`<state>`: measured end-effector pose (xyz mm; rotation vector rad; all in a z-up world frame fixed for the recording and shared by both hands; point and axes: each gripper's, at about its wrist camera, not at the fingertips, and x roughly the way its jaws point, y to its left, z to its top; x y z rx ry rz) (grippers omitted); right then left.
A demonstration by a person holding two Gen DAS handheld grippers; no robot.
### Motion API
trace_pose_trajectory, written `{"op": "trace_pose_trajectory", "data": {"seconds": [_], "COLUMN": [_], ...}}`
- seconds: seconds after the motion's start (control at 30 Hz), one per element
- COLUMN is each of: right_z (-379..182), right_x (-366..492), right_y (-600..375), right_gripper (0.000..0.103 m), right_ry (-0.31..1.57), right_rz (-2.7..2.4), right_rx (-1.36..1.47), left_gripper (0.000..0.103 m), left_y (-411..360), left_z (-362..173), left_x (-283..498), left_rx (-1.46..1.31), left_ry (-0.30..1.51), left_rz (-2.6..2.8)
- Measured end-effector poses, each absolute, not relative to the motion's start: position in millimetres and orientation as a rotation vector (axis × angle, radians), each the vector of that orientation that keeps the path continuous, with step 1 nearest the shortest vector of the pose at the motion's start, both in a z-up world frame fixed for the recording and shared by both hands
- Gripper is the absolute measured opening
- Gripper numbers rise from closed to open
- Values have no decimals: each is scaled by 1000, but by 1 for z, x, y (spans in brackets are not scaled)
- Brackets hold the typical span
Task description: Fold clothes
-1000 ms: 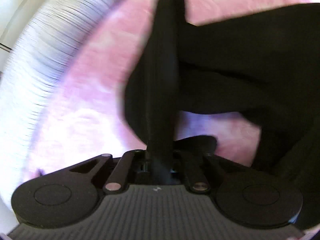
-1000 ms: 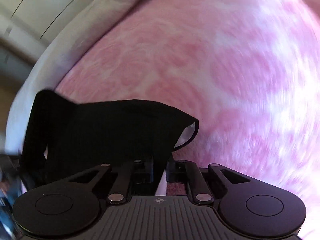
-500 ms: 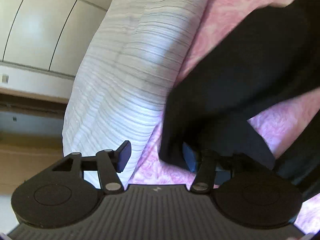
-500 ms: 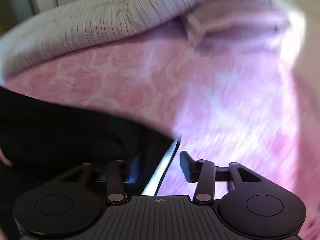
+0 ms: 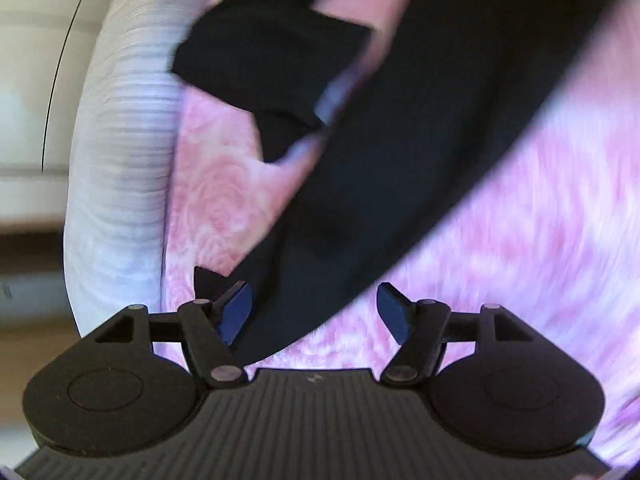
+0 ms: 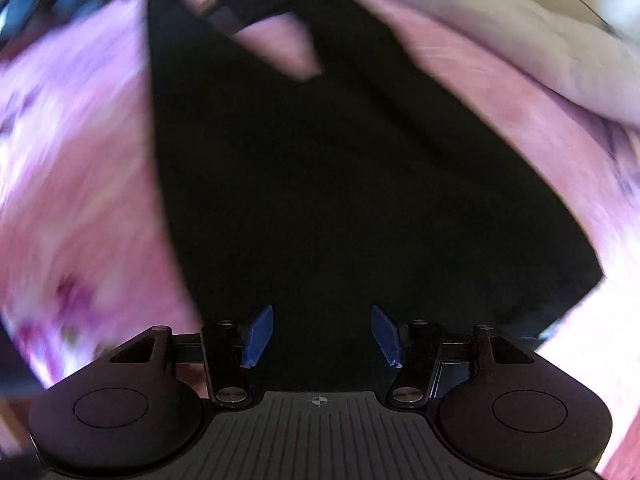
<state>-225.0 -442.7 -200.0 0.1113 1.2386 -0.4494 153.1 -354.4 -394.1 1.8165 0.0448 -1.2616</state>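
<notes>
Released garment [image 5: 400,152] lies flat; left view adds duvet [image 5: 120,160].

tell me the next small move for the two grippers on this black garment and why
Probably lower both grippers onto fresh edges of the black garment and close there. The left gripper and right gripper are opening, pads clear of the cloth, so neither holds it. It lies loose on the pink bedspread, one flap doubled over near the white bedding; that fold is unfinished.

Pink bedspread [image 5: 520,220] (floral), white ribbed pillow [image 5: 120,160]
</notes>
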Motion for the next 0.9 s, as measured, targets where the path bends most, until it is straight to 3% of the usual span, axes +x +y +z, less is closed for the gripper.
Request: {"op": "trace_pose_trajectory", "data": {"seconds": [0.13, 0.33, 0.37, 0.43, 0.47, 0.53, 0.7, 0.83, 0.87, 0.9], "right_z": [-228, -265, -264, -256, -251, -242, -253, -276, -274, -272], "right_x": [-210, -193, -195, -202, -209, -225, -236, -251, -256, -259], "right_y": [-403, -388, -385, -389, -395, -398, -364, -371, -373, -376], "right_gripper": [59, 59, 59, 59, 59, 59, 59, 59, 55, 16], "right_ry": [1365, 1478, 1480, 1458, 1437, 1421, 1509, 1527, 1511, 1507], "right_rz": [-455, -523, -551, -658, -724, -844, -713, -646, -631, -616], "right_rx": [-21, -149, -143, 2, 111, 209, -225, -317, -327, -336], "left_gripper": [66, 63, 55, 9, 6, 4, 4, 3, 3, 3], "left_y": [-334, -331, -333, -336, -338, -342, -352, -353, -352, -350], "left_z": [-434, -459, -460, -462, -463, -463, -461, -457, -455, -450], "left_x": [179, 211, 214, 218, 220, 220, 220, 217, 216, 214], "left_rx": [1891, 1881, 1880, 1885, 1888, 1881, 1879, 1914, 1920, 1923], "left_ry": [-162, -314, -319, -312, -309, -289, -238, -220, -212, -198], "left_rz": [-1294, -1317, -1319, -1313, -1305, -1301, -1288, -1271, -1266, -1264]}}
